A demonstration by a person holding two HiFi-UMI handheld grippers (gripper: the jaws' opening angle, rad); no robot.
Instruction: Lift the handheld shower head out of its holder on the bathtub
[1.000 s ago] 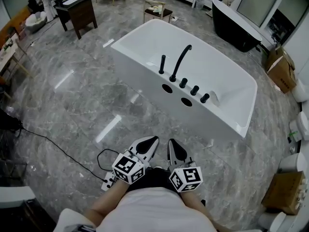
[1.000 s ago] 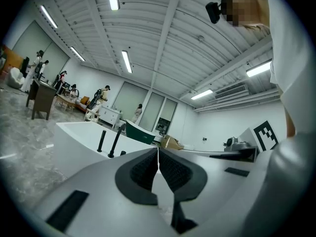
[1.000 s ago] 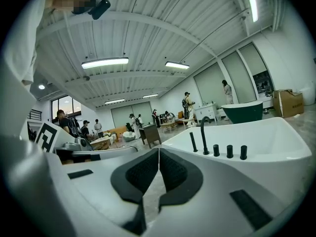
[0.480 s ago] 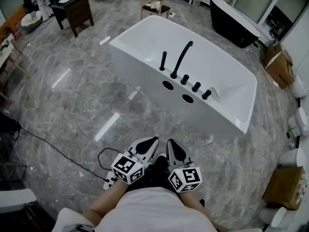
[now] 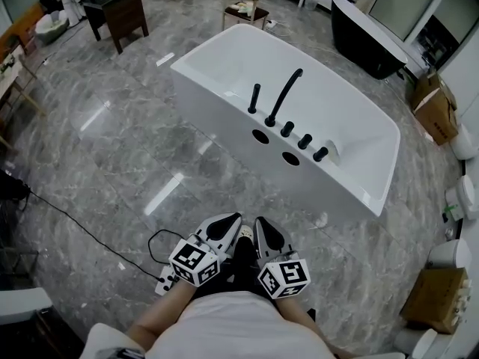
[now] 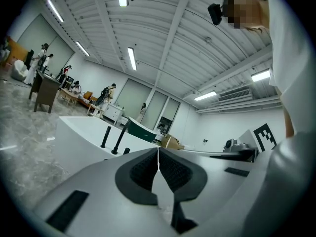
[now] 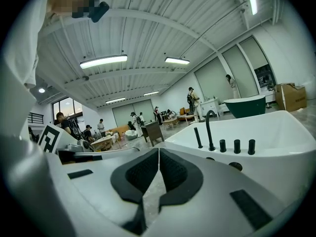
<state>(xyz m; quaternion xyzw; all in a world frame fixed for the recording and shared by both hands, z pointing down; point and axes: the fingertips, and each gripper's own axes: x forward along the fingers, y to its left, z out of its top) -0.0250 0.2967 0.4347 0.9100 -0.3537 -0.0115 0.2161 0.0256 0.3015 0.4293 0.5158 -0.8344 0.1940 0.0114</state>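
white bathtub (image 5: 217,117) sits in the middle of my head view on a grey marbled floor (image 5: 97,170), and both tools are well short of it, held low and close to the person's body. the handheld shower head (image 5: 254,98) is a slim black stick that stands upright in its holder on the tub's near ledge, just left of the curved black spout (image 5: 284,94). three short black knobs (image 5: 304,140) run in a row to the right of the spout. from here i see nothing touching the shower head. the left gripper (image 6: 158,156) has its dark pads pressed together along a thin seam, with nothing between them; past its tips the tub and the black fittings show in the distance. the right gripper (image 7: 158,157) reads the same way, jaws closed tight on nothing, and its view looks across at the tub's long side with the shower head, spout and knobs lined up on the ledge. the two grippers lie side by side, tips nearly touching, each pointing toward the tub. a black cable (image 5: 75,219) trails over the floor to the left of the grippers. farther back i make out a second, black tub (image 5: 370,32) and a dark wooden cabinet (image 5: 116,10).
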